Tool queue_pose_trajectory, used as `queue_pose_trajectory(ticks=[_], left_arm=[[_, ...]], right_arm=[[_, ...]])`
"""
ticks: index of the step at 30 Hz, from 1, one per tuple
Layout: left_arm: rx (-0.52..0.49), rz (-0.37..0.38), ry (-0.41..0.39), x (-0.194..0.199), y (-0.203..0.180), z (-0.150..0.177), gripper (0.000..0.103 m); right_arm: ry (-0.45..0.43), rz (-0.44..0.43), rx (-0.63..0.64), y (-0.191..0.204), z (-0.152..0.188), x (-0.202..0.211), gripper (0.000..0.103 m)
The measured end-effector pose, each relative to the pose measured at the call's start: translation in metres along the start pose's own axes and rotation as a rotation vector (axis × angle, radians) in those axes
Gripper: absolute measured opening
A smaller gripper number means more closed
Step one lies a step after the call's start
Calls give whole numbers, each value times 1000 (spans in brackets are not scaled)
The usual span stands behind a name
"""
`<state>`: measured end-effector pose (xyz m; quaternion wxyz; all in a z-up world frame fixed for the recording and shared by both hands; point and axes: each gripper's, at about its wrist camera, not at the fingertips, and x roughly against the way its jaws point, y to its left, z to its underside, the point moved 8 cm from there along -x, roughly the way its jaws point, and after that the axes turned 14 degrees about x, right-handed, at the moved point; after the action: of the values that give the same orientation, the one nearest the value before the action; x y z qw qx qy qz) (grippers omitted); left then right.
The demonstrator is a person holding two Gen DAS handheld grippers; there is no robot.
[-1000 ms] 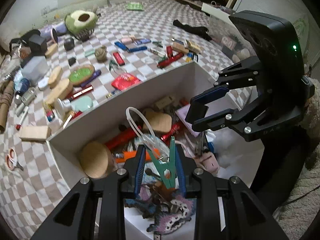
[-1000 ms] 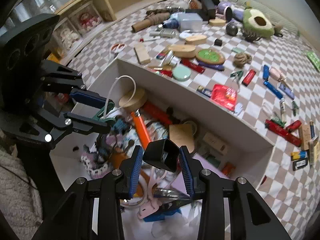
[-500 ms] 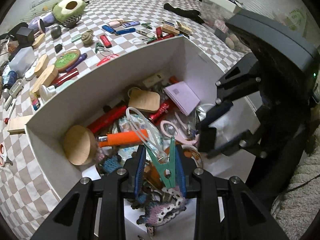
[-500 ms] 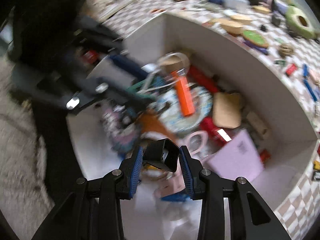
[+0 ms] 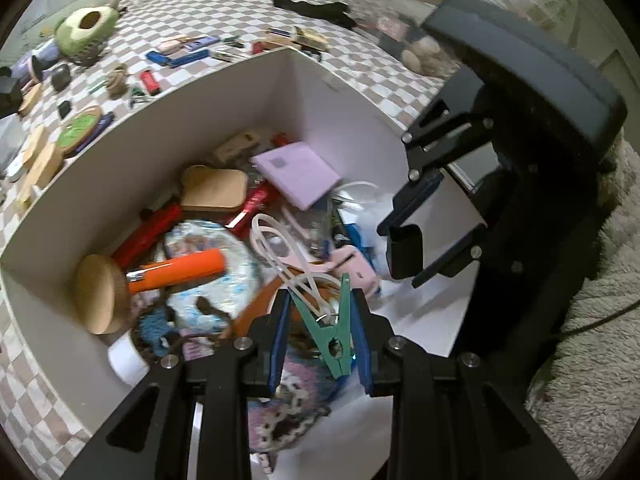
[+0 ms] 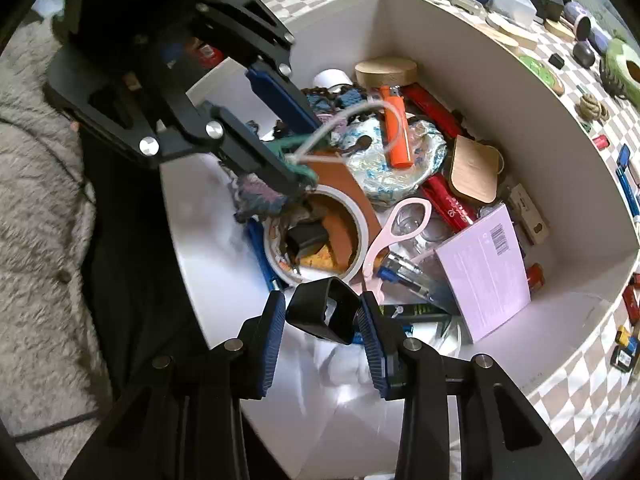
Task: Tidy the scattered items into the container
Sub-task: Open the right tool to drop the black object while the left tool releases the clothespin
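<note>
The left gripper point(image 5: 320, 332) has its jaws drawn close together and clamped on a green clothespin point(image 5: 333, 330), which stands nearly upright between the blue pads point(image 5: 279, 336). A white cable tie point(image 5: 286, 254) is caught in the pin's spring and loops away ahead of the jaws. Directly beneath and ahead of these jaws lies the white container point(image 5: 348, 128), a box already crowded with things: an orange lighter point(image 5: 180, 270) ahead and to the left, a round wooden block point(image 5: 98, 298) further left against the wall, a lilac booklet point(image 5: 298, 174) further ahead, and a knitted pink-and-blue piece point(image 5: 286, 404) just under the fingers.

The right gripper point(image 6: 322, 326) has its jaws narrowed onto a small black hollow cap point(image 6: 324, 314), pinched on both sides by the pads point(image 6: 276, 340). It hangs over the near end of the same container point(image 6: 472, 32). Just ahead of these jaws sits a white tape roll point(image 6: 362, 226), with pink-framed glasses point(image 6: 400, 222) ahead and to the right, beside the lilac booklet point(image 6: 486, 268). The left gripper point(image 6: 294, 164) shows ahead and to the left, over the box's edge.

Outside the container, many small items remain scattered on the checkered cloth point(image 5: 248, 12), among them an avocado plush point(image 5: 86, 28) far ahead of the left jaws.
</note>
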<state>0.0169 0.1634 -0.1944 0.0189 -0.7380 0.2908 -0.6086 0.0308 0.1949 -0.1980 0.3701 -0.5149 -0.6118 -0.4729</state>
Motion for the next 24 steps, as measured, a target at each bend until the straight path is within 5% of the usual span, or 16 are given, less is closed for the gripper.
queue_pose_trajectory(ticks=[8,10,11,12,24], left_arm=[[-19,47,49,-10,-15,0,29],[-24,52,54,-11,-19,-1,29],[-26,55,56,-11,-21,-1,29],[-28,60,60,-12,-23,-2,29],[-44,112,141,-30,-45,5,29]], right_arm=[[48,-22,52,7,12,3,39],[62,-9,44,4,16,1,57],[66,-2,38,2,17,1,78],[64,1,35,1,18,1,89],[2,18,47,0,9,16,89]])
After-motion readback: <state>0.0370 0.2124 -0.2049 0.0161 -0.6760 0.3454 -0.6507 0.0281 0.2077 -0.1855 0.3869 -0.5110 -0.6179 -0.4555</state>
